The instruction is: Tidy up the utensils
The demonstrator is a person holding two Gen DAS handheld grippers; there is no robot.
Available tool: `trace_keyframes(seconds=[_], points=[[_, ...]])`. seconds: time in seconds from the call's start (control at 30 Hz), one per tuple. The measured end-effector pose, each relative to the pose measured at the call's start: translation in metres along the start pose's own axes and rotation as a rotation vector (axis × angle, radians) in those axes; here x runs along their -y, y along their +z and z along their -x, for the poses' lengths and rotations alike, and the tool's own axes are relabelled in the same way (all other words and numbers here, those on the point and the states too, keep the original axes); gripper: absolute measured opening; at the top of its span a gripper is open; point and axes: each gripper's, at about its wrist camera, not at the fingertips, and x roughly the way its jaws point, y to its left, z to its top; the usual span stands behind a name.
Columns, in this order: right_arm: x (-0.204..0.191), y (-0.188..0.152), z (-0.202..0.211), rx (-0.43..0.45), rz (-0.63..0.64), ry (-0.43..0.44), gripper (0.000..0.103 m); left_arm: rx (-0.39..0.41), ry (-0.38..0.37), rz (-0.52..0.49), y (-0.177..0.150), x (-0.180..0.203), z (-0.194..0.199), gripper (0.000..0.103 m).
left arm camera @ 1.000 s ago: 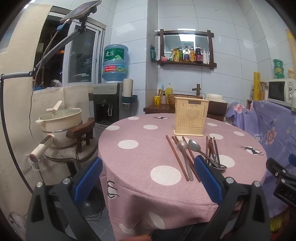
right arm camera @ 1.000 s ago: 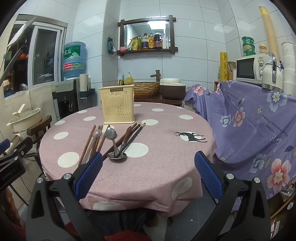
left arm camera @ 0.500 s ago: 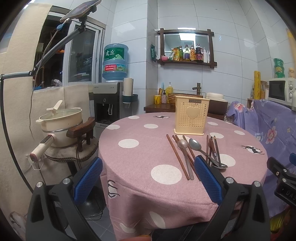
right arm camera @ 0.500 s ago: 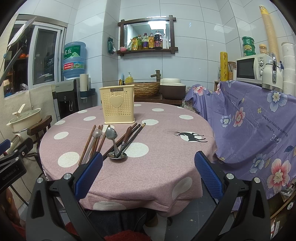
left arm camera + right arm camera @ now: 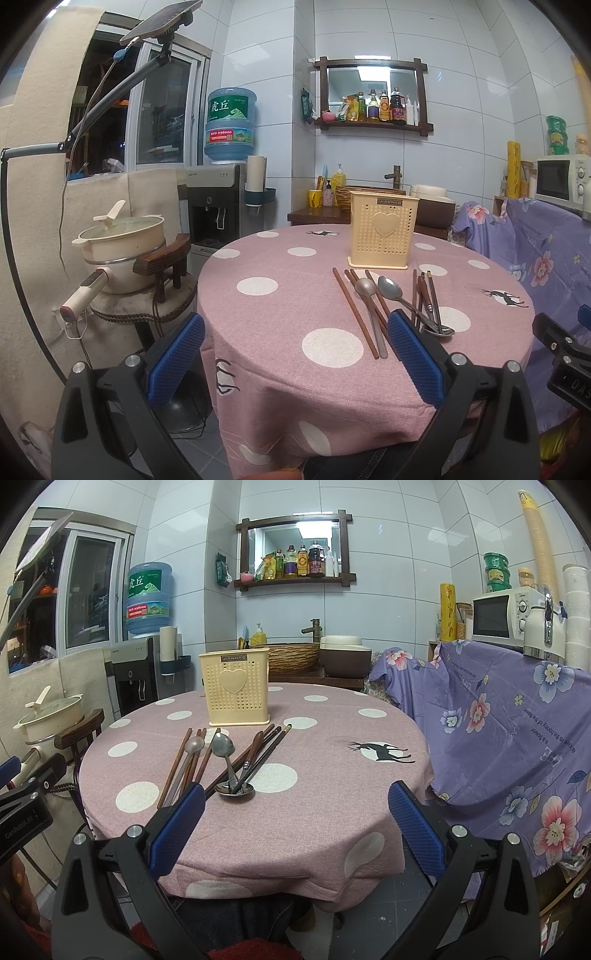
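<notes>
A cream perforated utensil holder (image 5: 383, 229) (image 5: 236, 688) stands upright near the back of a round table with a pink polka-dot cloth (image 5: 280, 317) (image 5: 332, 775). In front of it lie several brown chopsticks (image 5: 355, 313) (image 5: 174, 766) and metal spoons (image 5: 391, 288) (image 5: 222, 746), one with its bowl toward me (image 5: 235, 788). My left gripper (image 5: 295, 354) is open and empty, at the table's near left edge. My right gripper (image 5: 295, 827) is open and empty, at the near edge, right of the utensils.
A chair with a lidded pot (image 5: 123, 243) stands left of the table. A water dispenser (image 5: 218, 206) is behind it. A purple flowered cloth (image 5: 517, 731) covers furniture on the right, with a microwave (image 5: 502, 614) on top. A sink counter (image 5: 303, 664) lies behind the table.
Both grippers have barely shifted; the view is almost the same. Nothing was taken hold of or moved on the table.
</notes>
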Motion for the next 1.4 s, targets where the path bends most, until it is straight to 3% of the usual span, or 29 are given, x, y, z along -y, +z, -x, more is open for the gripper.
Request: trace_keyframes(seconds=[1.4], points=[[-0.0021,-0.0027,-0.0018,-0.003,0.002,0.0,0.098,-0.004,0.008,-0.005,0.0012,-0.0035,-0.0038,0.098]])
